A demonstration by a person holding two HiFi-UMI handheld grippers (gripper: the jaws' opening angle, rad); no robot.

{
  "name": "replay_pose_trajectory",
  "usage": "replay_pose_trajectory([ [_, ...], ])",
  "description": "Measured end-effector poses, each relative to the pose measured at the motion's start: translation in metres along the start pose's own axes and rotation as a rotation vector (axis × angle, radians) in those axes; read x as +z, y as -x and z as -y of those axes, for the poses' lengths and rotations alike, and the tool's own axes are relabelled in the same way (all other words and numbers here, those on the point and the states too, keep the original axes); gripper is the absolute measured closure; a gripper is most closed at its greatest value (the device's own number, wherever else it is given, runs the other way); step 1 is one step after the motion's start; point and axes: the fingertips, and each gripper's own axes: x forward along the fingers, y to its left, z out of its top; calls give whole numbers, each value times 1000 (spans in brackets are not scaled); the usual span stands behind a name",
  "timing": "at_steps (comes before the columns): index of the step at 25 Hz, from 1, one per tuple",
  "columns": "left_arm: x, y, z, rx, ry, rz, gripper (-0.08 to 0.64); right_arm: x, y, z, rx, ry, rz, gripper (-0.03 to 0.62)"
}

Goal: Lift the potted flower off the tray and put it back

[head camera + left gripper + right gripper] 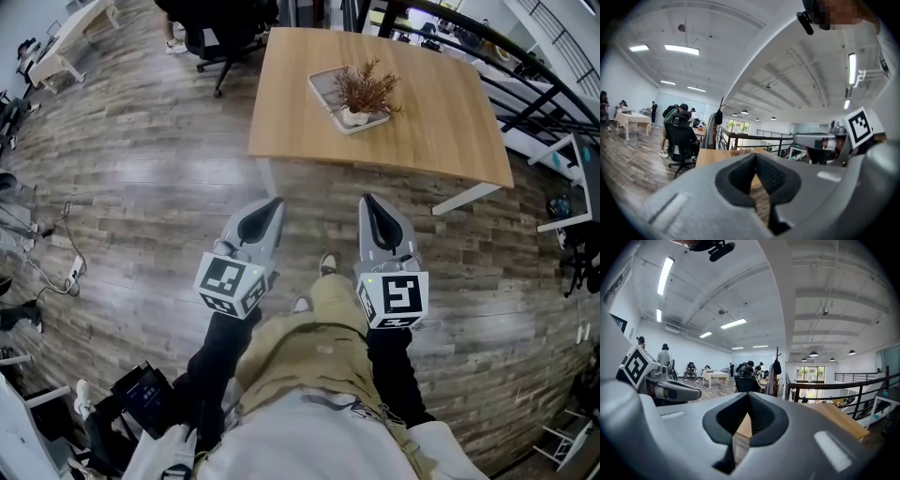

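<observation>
**Approach stage: both grippers are arriving empty, and the lift is not yet begun.**

The potted flower (361, 97), a small white pot carrying dry brown sprigs, is standing on the pale rectangular tray (325, 82) near the middle of the light wooden table (431, 131), well apart from both tools. The left gripper (273, 202) and right gripper (367, 200) are hovering side by side over the plank floor, their fingers clenched together on nothing. In my judgement the pot is light, rigid and probably smooth-glazed, so it is liable to slip or tip. The sprigs look brittle and are unfit for gripping. The fingers need opening first, and the hold is best taken across the pot body, below the stems.
</observation>
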Motion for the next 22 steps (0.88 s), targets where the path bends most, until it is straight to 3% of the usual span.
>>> replay_pose_trajectory([
  [5,-4,-32,-34,36,6,-15,560,-11,-46,21,18,-81,2,588],
  [8,1,-68,-67,62,2,-11,560,-11,-92,40,33,-83,25,588],
  [12,23,-93,-77,69,-15,1,560,7,-114,63,29,-79,75,588],
  [17,51,-152,-96,71,-35,7,560,28,-155,117,4,-88,144,588],
  [22,71,-228,-108,47,-50,-4,560,29,-198,176,-13,-98,142,588],
])
